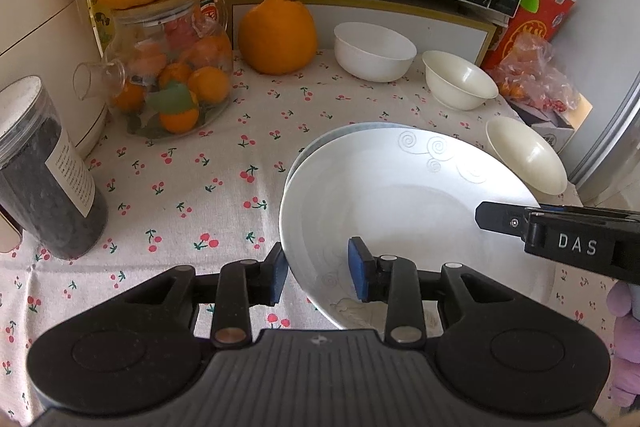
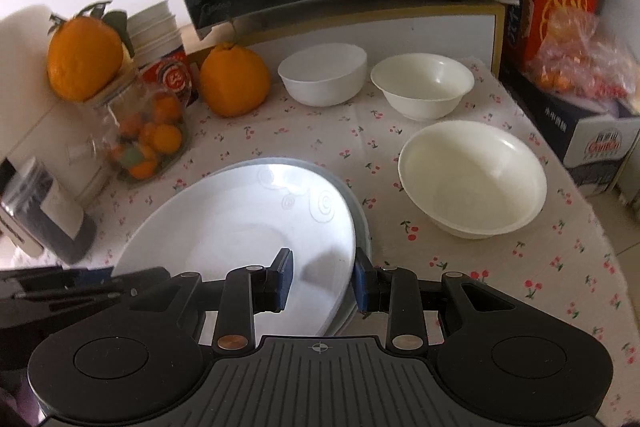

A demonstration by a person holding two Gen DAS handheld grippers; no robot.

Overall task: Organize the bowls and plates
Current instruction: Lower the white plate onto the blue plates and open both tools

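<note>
While each hand-held gripper — left, right — straddles the white plate's rim, neither grip is certain.

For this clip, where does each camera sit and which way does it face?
Left wrist: on the left claw, angled down at the white plate from its left rim; own fingers show, plus the right claw at right.
Right wrist: on the right claw, angled down at the plate's right rim; own fingers show, the left claw at left.
Shared: plate, three bowls, microwave, cherry tablecloth.
</note>
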